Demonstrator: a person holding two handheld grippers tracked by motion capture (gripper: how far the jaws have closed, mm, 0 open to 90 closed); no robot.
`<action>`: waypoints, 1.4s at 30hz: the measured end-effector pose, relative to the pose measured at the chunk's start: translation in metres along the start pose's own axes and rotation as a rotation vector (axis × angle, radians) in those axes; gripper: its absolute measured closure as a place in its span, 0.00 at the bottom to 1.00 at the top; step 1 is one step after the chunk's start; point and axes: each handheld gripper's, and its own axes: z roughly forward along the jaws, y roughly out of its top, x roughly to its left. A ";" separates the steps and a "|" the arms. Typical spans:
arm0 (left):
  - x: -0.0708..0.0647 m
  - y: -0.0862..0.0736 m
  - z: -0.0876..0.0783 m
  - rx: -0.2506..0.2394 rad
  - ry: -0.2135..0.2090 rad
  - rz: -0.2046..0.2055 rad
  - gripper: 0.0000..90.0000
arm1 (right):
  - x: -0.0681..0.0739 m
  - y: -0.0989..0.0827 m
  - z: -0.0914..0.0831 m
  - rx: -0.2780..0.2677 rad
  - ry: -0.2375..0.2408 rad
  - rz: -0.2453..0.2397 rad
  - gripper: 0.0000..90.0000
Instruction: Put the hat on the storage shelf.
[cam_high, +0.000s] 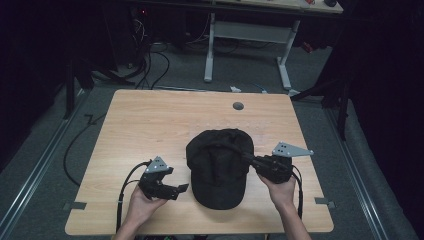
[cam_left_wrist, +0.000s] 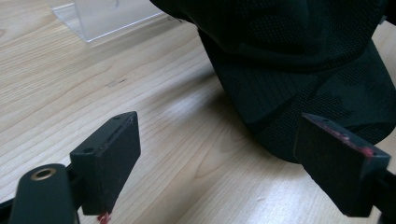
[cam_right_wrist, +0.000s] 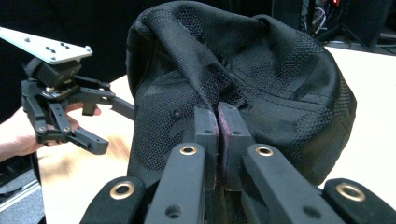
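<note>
The right tool (cam_right_wrist: 217, 135) is clamped on the fabric of the black cap (cam_high: 218, 165), apparently at its 3 o'clock side, where the pinch is dark in the high view. The left tool (cam_high: 172, 190) gapes with nothing between its pads, just off the brim at 9 o'clock. The cap sits near the centre of the bench (cam_high: 145, 120), brim toward 6 o'clock.

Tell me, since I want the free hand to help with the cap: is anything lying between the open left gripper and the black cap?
Nothing visible does. Between the left gripper and the cap lies bare table, and its jaws stand open beside the brim. The right gripper is shut on the cap's fabric at the far side.
</note>
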 end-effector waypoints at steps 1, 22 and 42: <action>0.000 0.001 0.001 0.000 -0.009 0.001 0.17 | 0.000 0.001 0.000 -0.005 0.005 -0.003 0.98; -0.002 0.006 0.010 -0.011 -0.153 -0.018 0.18 | 0.011 0.016 0.007 -0.040 0.111 -0.060 0.98; -0.010 0.014 0.002 -0.008 -0.221 0.038 0.44 | 0.013 0.018 0.011 -0.055 0.115 -0.122 0.98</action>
